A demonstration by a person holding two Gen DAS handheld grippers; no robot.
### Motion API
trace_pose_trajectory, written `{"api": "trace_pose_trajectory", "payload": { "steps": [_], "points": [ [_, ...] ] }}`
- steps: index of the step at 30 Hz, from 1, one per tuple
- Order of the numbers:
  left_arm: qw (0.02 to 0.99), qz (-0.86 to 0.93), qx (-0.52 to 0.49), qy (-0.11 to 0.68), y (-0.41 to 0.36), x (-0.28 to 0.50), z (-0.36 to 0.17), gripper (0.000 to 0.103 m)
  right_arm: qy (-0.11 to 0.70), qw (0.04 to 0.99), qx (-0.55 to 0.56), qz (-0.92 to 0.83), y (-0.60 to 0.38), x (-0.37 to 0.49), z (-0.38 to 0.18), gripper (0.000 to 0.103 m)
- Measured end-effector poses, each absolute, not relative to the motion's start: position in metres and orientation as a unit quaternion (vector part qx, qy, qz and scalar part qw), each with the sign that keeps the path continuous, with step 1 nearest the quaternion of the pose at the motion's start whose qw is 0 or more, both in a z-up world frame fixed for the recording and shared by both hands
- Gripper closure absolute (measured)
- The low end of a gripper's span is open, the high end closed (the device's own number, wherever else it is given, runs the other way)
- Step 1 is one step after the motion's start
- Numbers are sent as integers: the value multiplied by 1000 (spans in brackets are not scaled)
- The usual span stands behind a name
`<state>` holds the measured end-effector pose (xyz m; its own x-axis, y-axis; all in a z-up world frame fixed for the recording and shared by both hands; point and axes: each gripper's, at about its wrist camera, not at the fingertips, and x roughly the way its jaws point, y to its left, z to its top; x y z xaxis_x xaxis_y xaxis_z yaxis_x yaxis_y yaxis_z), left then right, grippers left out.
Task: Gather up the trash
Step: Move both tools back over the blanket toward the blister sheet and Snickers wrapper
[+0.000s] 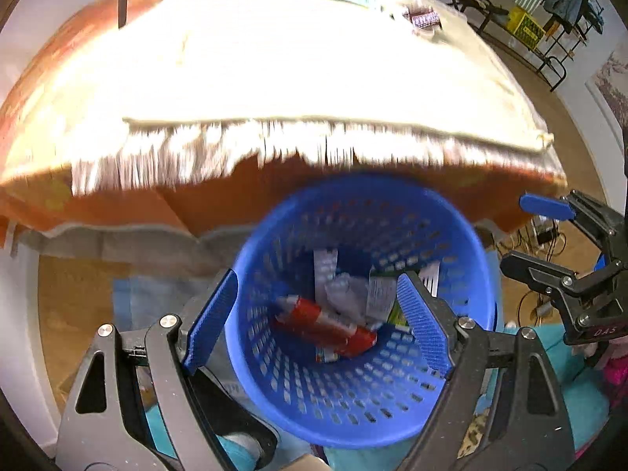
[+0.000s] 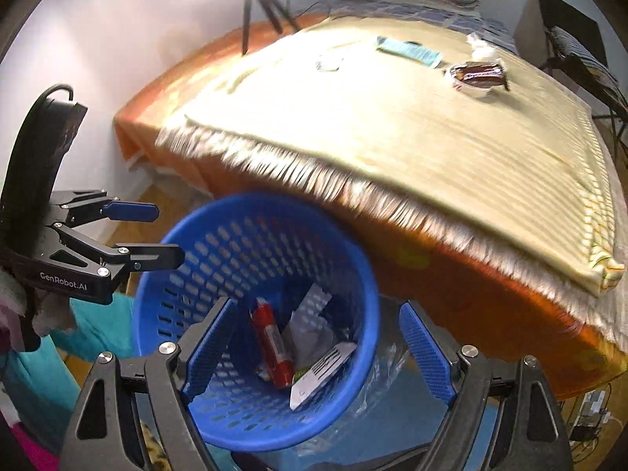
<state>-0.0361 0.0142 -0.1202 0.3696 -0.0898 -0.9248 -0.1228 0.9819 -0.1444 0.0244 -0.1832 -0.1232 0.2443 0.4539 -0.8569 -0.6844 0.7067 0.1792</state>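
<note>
Holding wrappers, perforated blue basket (image 1: 353, 412), red packet (image 1: 333, 327)

The blue basket (image 1: 353, 404) is smooth perforated plastic with a slight sheen, and inside it there's a glossy red wrapper (image 1: 333, 325) plus some matt printed paper packets (image 2: 322, 373). Behind the basket, the bed's cream cloth (image 2: 412, 133) looks woven and ribbed with a shaggy fringe, over a plain orange sheet (image 2: 471, 286). Both sets of gripper fingers (image 2: 210, 349) have rough, textured blue plastic pads on matt black frames with shiny metal bolts.

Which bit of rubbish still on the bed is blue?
The flat light-blue packet; the wrapper near it is dark brown, and the crumpled tissue is white.
</note>
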Motion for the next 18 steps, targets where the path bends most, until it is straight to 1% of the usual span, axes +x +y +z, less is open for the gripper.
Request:
{"api": "trace_pose_trajectory", "payload": {
  "steps": [2,9,18],
  "points": [
    [826,12,-97,555,18,-25,-112,17,491,787,-105,359,-187,35,-115,13],
    [839,19,-79,538,28,18,-91,17,476,808,-80,339,-196,73,-91,12],
    [848,21,-77,524,53,79,-79,17,464,828,-59,309,-204,138,-70,12]
  ]
}}
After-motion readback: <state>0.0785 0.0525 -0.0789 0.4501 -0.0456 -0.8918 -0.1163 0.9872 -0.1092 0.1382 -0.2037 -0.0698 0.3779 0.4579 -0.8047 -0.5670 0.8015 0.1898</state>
